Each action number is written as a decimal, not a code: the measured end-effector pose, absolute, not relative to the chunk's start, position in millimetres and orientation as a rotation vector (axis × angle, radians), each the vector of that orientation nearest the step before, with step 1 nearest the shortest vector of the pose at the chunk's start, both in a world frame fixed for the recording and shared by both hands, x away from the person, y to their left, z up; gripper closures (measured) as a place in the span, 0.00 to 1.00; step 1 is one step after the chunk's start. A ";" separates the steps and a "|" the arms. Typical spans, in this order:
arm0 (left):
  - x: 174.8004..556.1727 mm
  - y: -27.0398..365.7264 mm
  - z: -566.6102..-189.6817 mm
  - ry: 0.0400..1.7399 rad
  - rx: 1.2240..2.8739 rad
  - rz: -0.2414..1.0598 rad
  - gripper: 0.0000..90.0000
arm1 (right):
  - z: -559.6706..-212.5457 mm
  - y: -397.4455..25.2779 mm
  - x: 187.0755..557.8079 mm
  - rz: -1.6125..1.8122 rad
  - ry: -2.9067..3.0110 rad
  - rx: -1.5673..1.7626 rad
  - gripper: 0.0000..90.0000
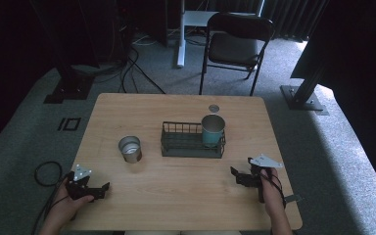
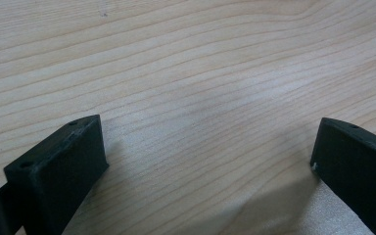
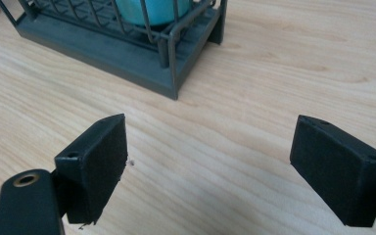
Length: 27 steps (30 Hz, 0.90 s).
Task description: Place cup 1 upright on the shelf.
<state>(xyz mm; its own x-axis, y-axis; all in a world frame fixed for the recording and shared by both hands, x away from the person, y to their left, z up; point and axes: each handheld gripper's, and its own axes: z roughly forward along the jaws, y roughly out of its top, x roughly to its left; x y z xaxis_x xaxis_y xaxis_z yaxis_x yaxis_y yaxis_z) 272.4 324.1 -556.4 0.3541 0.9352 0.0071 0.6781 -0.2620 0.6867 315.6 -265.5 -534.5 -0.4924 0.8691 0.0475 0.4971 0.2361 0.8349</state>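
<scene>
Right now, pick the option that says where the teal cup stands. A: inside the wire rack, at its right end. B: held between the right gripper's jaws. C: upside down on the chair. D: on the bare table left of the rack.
A: the teal cup stands upright inside the wire rack, at its right end; the metal cup is the one on the bare table to the left.

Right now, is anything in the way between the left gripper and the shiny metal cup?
Nothing visible is. The left gripper sits near the table's front left corner, jaws open over bare wood. The metal cup stands alone farther in, left of the wire basket, with only open tabletop between.
</scene>
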 end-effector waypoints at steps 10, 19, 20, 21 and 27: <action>272.4 324.1 -556.3 1.397 2.030 0.564 0.01 | -539.7 -275.5 306.3 1.136 2.159 1.197 0.15; 272.5 324.1 -556.4 1.398 2.029 0.564 0.01 | -545.6 -289.0 301.0 1.113 2.234 1.148 0.15; 272.4 324.1 -556.4 1.398 2.030 0.564 0.01 | -546.4 -290.3 300.4 1.114 2.241 1.154 0.15; 272.5 324.1 -556.4 1.397 2.029 0.564 0.01 | -547.0 -291.3 300.1 1.111 2.246 1.153 0.15; 272.5 324.2 -556.4 1.397 2.030 0.564 0.01 | -550.4 -297.2 298.1 1.067 2.286 1.121 0.15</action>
